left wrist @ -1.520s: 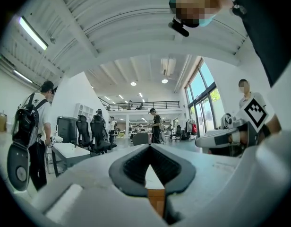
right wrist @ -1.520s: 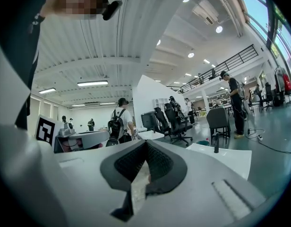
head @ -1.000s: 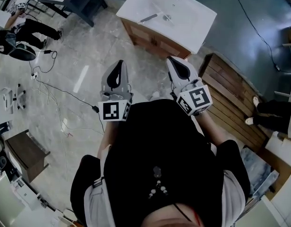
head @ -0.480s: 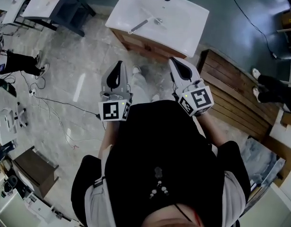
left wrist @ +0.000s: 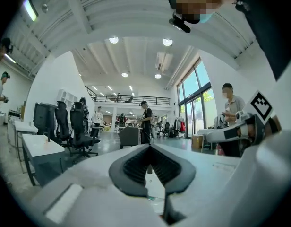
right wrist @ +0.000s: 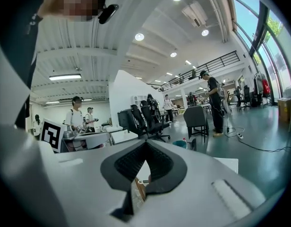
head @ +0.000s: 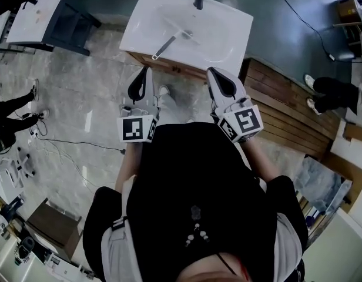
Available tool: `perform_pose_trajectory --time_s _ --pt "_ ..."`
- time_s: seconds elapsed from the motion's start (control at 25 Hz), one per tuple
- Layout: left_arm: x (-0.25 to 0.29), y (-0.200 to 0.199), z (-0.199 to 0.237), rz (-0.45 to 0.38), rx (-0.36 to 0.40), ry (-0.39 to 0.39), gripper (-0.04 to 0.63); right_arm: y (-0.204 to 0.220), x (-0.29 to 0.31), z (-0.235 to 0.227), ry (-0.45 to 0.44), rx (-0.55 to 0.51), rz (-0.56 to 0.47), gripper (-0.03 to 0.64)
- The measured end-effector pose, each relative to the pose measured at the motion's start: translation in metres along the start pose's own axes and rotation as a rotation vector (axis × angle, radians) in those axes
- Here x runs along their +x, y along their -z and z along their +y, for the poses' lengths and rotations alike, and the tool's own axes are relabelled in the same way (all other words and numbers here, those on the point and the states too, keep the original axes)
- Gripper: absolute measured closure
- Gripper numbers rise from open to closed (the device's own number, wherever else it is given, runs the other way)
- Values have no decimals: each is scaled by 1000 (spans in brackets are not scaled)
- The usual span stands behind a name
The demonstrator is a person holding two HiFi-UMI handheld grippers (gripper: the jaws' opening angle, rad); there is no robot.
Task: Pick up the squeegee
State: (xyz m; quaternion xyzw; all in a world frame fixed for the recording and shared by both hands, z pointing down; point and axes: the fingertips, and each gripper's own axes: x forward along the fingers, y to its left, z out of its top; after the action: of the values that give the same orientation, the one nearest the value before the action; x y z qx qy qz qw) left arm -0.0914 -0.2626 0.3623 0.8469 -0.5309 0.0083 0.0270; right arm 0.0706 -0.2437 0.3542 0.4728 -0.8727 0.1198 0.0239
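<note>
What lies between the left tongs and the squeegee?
In the head view, only the front rim of the white washbasin and a strip of its bare bowl separate the left tongs from the squeegee; nothing else lies there.

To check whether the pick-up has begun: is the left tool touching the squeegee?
Apart. In the head view the squeegee lies in the white sink basin, while the left tool, jaws together and empty, sits short of the basin's front rim.

The squeegee (head: 168,42) is grey, the sink (head: 228,28) white (floor (head: 81,93) grey-marbled).
</note>
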Motion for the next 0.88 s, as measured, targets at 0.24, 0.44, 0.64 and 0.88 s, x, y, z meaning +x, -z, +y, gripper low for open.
perform_pose_trajectory --time_s 0.24,0.44,0.64,0.88 --pt "47 11 31 48 1 82 594 -11 45 -16 72 9 0 615" --pt "83 27 45 97 5 184 594 -14 81 -21 125 18 4 615" --pt "113 54 53 158 14 284 594 -16 106 -21 180 23 10 615" --pt "134 94 57 226 28 353 594 -8 119 -19 226 35 29 615"
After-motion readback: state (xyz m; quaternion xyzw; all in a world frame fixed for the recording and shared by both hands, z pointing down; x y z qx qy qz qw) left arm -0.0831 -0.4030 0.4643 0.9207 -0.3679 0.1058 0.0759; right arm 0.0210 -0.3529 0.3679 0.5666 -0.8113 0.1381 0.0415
